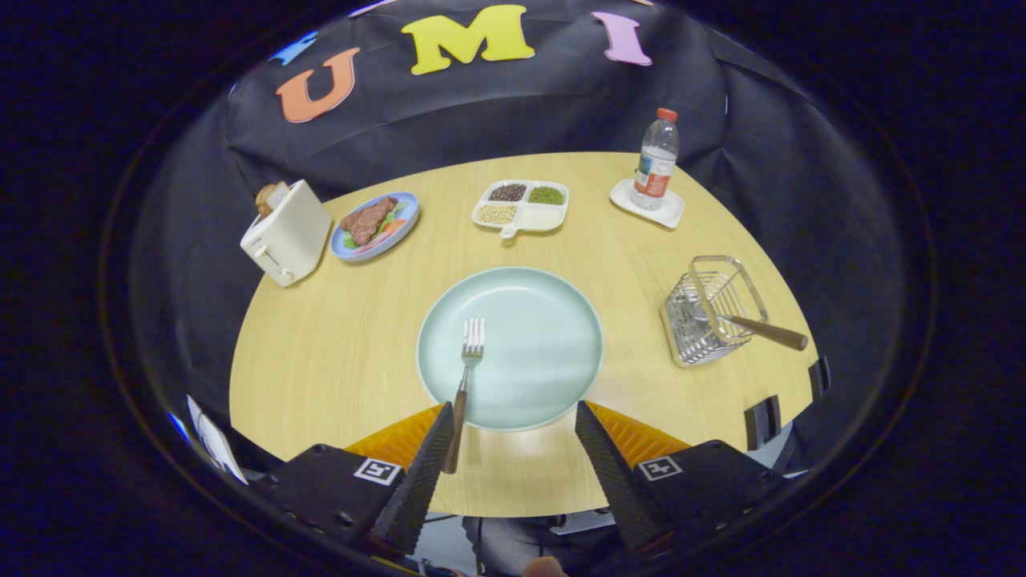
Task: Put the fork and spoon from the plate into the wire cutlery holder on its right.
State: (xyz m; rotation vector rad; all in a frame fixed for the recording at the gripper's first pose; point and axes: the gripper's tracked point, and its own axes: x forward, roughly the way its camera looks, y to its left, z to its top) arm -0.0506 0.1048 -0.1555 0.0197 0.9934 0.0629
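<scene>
In the gripper view, the gripper hangs with its 2 fingers spread wide and nothing between them, just short of the near rim of the pale green plate. The fork lies on the plate's left half, tines pointing away, its brown handle running over the rim and ending just beside the left finger. In the wire cutlery holder, to the plate's right, a brown-handled utensil already leans out over the edge; it is probably the spoon, though its head is hidden in the wire. By that reading 1 of 2 pieces is done and the fork is the step in hand. The next move likely calls for shifting left to straddle the thin handle and closing squarely on it. The round wooden table also carries a toaster, a food plate, a divided dish and a water bottle on a coaster; black cloth walls the booth behind.
</scene>
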